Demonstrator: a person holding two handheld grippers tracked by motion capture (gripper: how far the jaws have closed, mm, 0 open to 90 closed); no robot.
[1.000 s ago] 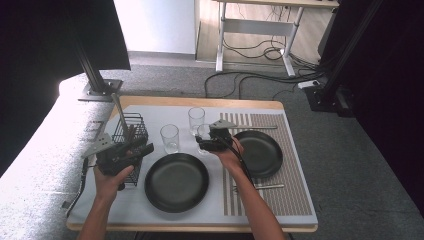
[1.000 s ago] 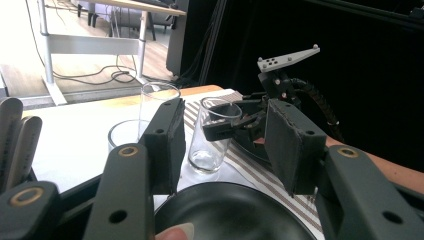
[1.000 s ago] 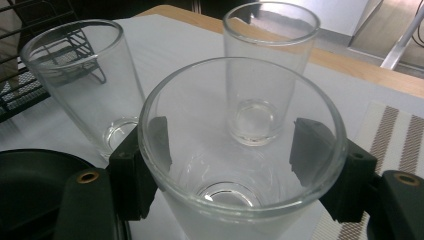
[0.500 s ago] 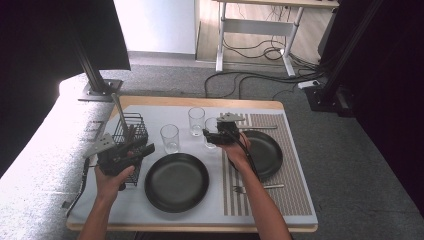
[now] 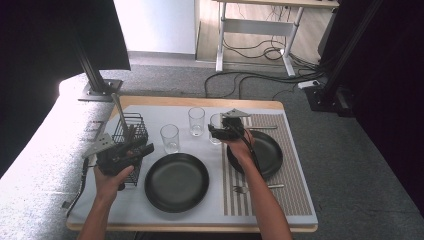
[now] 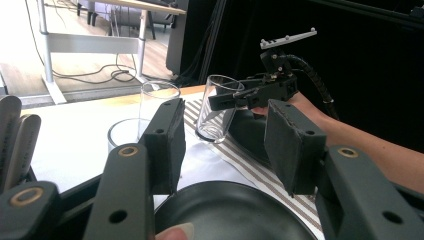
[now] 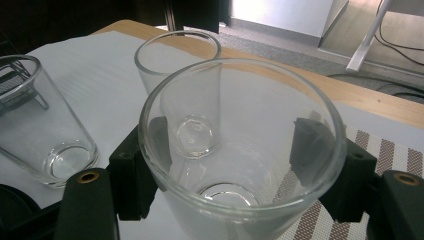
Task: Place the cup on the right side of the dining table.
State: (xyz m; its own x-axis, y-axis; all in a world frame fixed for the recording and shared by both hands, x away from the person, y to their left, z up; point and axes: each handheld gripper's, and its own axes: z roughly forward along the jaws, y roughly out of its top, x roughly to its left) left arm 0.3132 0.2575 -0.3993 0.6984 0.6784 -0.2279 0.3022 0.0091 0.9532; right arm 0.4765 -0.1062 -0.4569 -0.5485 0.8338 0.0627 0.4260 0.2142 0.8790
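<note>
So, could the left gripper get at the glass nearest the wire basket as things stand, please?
Probably yes: the left gripper is open with nothing between its jaws, and that glass stands free just beyond it, apart from the wire basket.

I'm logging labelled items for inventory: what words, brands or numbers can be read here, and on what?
None: no readable text on the held glass, the other two glasses, the black plates, the wire basket, the striped mat or either gripper.
</note>
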